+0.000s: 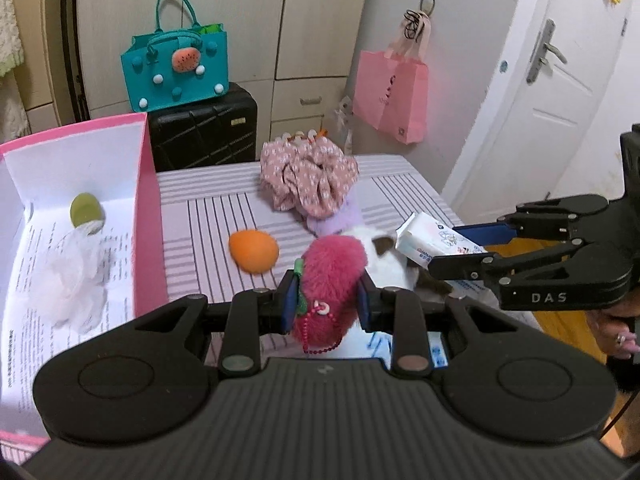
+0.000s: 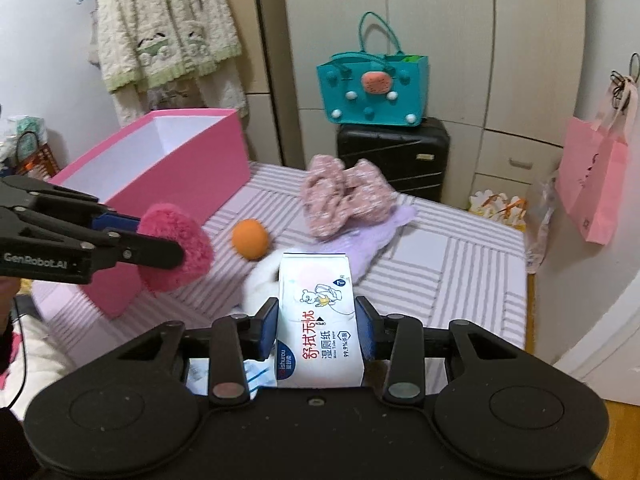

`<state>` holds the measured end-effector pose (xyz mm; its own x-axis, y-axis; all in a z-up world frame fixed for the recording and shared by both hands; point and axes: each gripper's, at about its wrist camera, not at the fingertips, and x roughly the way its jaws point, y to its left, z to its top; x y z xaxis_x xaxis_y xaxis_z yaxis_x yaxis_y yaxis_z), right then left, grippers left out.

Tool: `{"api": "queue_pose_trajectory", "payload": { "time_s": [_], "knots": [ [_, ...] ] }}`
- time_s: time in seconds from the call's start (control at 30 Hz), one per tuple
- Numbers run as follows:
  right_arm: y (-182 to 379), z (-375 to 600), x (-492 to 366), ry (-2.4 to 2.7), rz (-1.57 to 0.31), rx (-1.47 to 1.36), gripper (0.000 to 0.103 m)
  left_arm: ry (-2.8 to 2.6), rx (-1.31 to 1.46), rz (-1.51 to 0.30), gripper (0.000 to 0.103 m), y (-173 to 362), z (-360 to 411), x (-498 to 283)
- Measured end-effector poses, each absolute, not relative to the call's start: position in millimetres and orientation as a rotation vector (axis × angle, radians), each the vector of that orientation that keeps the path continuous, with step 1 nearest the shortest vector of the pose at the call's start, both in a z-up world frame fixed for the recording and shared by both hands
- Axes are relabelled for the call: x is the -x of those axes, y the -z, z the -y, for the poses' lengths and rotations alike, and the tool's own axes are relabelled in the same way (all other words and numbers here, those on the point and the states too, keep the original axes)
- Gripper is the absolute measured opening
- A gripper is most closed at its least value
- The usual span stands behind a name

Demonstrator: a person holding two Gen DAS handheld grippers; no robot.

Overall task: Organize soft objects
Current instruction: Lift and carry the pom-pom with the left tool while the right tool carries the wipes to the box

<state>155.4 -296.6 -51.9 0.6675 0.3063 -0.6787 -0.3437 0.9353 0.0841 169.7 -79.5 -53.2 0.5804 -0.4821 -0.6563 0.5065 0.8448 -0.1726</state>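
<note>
From the left wrist view, the left claw (image 1: 326,300) is clenched on a pink fluffy pompom (image 1: 334,276) with a bead chain, held above the striped bench (image 1: 208,216) just right of the pink box (image 1: 146,216), which already holds a green sponge (image 1: 86,210) and a white mesh puff (image 1: 72,276). The step in hand looks like carrying this pompom to the box; the next move would call for swinging left over the pink wall and letting go above the white lining. An orange sponge (image 1: 254,250), a floral scrunchie (image 1: 308,180) on a lilac cloth (image 1: 340,216) and a white plush (image 1: 384,256) wait on the bench. From the right wrist view, the right claw (image 2: 318,328) grips a wet-wipe pack (image 2: 320,320) upright between its blue pads, above the bench and well apart from the box, so it would need a longer carry leftward, passing behind or after the left claw to avoid a clash. Around stand a teal bag (image 2: 372,88) on a black suitcase (image 2: 394,152), beige wardrobes, a pink paper bag (image 2: 592,184) and a hanging fleece jacket (image 2: 168,28).
</note>
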Motion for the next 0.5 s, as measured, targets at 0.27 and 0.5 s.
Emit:
{"api": "queue_pose_trajectory", "payload": {
  "time_s": [0.27, 0.5],
  "knots": [
    [41.2, 272.4, -125.2, -0.452, -0.772, 0.059, 0.045, 0.606, -0.057, -0.782, 0.028, 48.8, 56.0, -143.5],
    [33.5, 248.0, -106.5, -0.508, -0.797, 0.088, 0.045, 0.626, -0.075, -0.835, 0.028, 51.4, 37.7, -125.4]
  ]
}}
